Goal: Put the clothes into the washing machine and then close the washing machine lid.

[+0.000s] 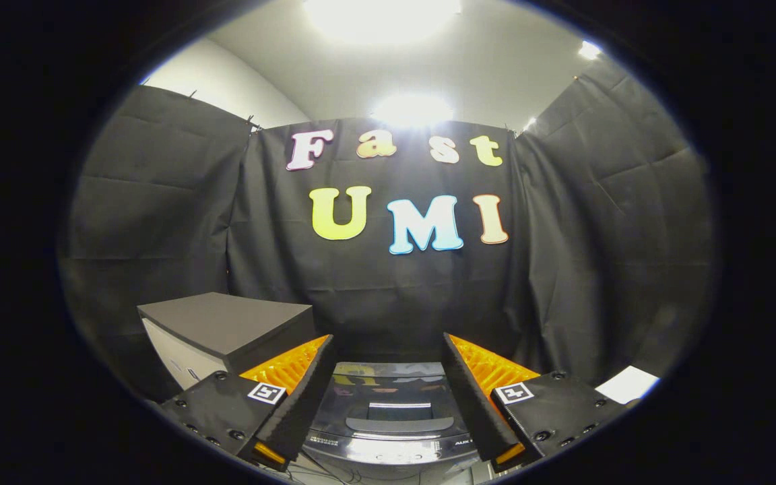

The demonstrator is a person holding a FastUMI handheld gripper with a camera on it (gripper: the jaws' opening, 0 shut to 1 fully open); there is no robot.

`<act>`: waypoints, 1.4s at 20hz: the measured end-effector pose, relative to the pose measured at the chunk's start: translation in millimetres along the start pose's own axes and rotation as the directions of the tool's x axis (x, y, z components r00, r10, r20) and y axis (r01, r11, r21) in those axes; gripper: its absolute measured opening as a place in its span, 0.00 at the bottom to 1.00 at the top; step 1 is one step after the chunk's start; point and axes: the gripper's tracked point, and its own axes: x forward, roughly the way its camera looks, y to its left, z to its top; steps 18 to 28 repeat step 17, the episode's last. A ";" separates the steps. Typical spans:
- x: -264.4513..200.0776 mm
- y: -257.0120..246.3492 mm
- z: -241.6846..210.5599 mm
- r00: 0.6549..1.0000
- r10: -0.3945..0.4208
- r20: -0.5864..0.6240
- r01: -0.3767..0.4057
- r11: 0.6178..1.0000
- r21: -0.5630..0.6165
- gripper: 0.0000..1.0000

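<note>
Gripper (388, 397) spread wide, pinching nothing, held above and near the washing machine (388, 431). Machine's glossy dark lid (388, 394) lying shut between the fingers. Grey-topped box (226, 327) standing left of the machine, before the black cloth wall (388, 303). No clothes visible.

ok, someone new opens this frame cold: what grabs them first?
The gripper with its fingers spread wide and holding nothing. Between and just below them lies the washing machine, its glossy dark lid down. Beyond the left finger stands a white box with a dark top, and black cloth hangs behind everything.
</note>
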 end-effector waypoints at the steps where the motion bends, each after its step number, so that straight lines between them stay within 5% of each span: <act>1: -4.3 1.0 -1.7 1.000 -0.004 -0.001 0.004 1.000 0.003 0.97; 28: -29.4 16.6 19.1 0.999 0.001 0.039 0.000 1.000 -0.016 0.97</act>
